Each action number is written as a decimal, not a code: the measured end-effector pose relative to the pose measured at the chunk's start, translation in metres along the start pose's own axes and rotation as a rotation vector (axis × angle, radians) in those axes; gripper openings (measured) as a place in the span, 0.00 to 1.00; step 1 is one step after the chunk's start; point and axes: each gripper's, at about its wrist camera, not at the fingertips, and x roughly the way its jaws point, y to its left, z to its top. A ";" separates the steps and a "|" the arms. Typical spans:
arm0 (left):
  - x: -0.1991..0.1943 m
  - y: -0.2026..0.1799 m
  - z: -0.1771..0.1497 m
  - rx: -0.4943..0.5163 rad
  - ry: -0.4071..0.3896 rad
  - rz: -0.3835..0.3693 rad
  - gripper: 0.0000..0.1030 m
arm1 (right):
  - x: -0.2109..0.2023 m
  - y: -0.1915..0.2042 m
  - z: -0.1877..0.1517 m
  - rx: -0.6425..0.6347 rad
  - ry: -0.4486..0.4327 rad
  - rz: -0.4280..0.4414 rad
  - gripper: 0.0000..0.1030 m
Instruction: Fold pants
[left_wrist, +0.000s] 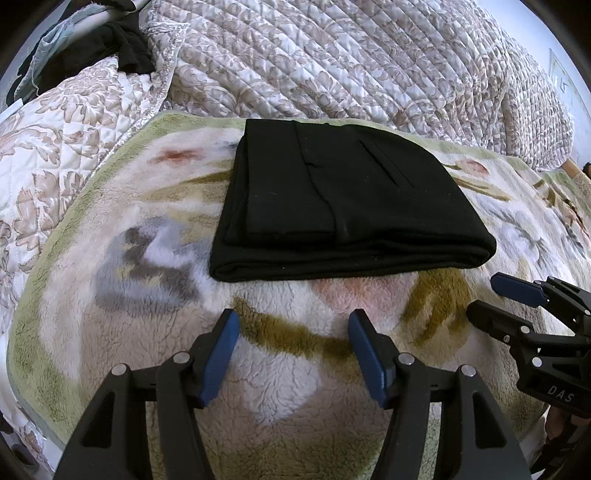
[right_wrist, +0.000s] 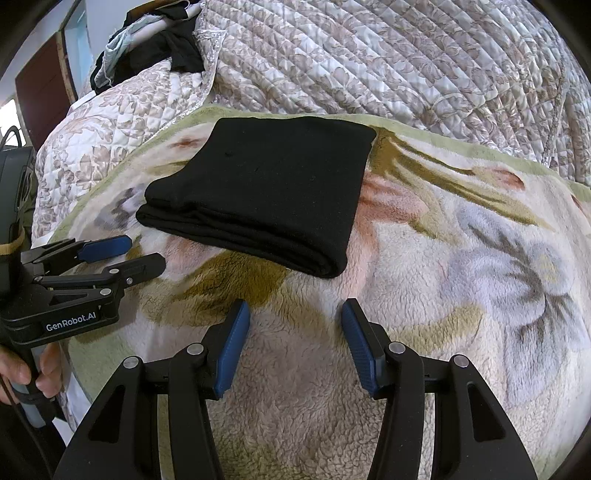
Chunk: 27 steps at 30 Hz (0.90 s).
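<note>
The black pants (left_wrist: 332, 199) lie folded into a compact rectangle on a fleece floral blanket (left_wrist: 184, 206); they also show in the right wrist view (right_wrist: 269, 184). My left gripper (left_wrist: 293, 321) is open and empty, hovering over the blanket just in front of the pants' near folded edge. My right gripper (right_wrist: 295, 314) is open and empty, in front of the pants' near right corner. The right gripper shows at the right in the left wrist view (left_wrist: 484, 295), and the left gripper at the left in the right wrist view (right_wrist: 144, 251).
A quilted floral bedspread (left_wrist: 332, 59) rises behind the blanket. A heap of dark and pale blue clothes (right_wrist: 155, 48) lies at the back left. A hand (right_wrist: 22, 365) holds the left gripper's handle.
</note>
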 end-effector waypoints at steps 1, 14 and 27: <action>0.000 0.000 0.000 0.000 0.000 -0.001 0.63 | 0.000 0.000 0.000 0.001 0.000 0.000 0.51; 0.001 0.000 0.000 -0.001 0.006 -0.004 0.65 | 0.000 -0.001 0.000 0.000 0.000 0.000 0.51; 0.003 0.004 0.002 -0.004 0.021 -0.013 0.66 | 0.000 0.000 0.000 0.000 -0.001 -0.001 0.52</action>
